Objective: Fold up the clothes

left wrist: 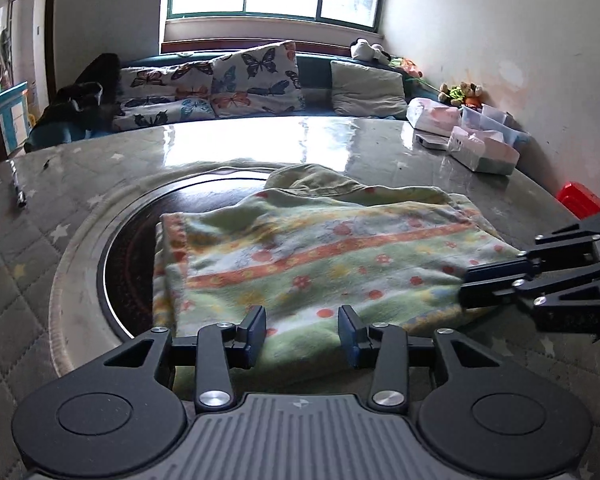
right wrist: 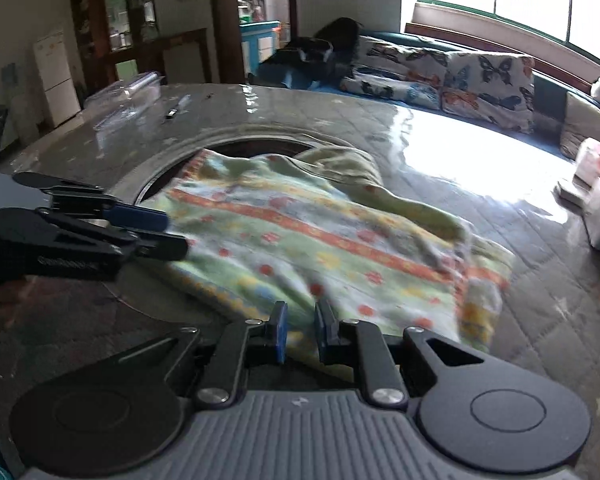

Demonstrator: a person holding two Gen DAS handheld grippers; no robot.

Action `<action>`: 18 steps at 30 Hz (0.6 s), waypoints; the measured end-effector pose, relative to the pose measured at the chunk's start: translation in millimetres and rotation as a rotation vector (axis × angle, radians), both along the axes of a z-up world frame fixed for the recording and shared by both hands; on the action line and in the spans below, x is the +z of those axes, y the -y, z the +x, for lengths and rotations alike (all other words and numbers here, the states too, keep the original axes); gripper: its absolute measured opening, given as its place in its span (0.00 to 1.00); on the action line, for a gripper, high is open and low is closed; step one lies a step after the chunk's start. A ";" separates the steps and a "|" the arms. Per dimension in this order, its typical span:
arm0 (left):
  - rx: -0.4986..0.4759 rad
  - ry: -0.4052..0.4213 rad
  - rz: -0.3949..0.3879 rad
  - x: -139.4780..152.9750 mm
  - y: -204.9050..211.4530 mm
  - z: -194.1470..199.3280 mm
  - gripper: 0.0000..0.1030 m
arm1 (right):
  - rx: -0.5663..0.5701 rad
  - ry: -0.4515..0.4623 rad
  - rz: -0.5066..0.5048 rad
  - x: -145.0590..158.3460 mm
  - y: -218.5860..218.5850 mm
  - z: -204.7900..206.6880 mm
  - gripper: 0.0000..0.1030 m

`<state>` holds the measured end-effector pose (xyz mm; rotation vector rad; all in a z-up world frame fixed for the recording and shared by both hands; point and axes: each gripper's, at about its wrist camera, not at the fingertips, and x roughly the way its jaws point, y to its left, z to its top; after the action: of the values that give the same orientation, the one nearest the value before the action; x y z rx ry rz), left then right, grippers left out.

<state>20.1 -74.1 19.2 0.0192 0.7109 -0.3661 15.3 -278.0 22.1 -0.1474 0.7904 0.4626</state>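
A green garment with orange bands and small flowers lies folded over the dark round inset of the table; it also shows in the right wrist view. My left gripper is open, its jaws apart over the garment's near edge; it also shows in the right wrist view. My right gripper has a narrow gap between its jaws, over the garment's near edge, with nothing clamped; it enters the left wrist view at the garment's right edge.
The table has a glossy quilted star-print cover. A pen lies at its left. Plastic boxes and packets sit at the right, with a red object. A clear box lies far left. A cushioned bench runs behind.
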 end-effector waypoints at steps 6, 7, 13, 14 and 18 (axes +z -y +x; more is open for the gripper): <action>0.026 -0.010 -0.019 2.0 -14.1 -3.1 0.42 | -0.074 -0.020 -0.017 -2.2 25.2 -3.3 0.14; 0.030 -0.014 -0.026 2.4 -17.4 -3.6 0.42 | -0.084 -0.018 -0.020 -1.0 29.2 -4.4 0.14; 0.062 -0.024 -0.057 9.1 -29.7 -3.3 0.44 | -0.118 0.027 0.007 9.7 38.6 -1.7 0.14; 0.069 -0.024 -0.062 9.7 -31.8 -2.6 0.44 | -0.120 0.025 0.005 8.5 38.8 0.8 0.14; 0.106 -0.048 -0.055 3.2 -41.5 1.8 0.44 | -0.138 -0.019 0.011 -4.6 45.3 8.2 0.14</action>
<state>21.9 -32.6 22.3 -0.0795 0.7455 -0.2853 23.5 -323.3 17.5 -0.0780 0.8114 0.3385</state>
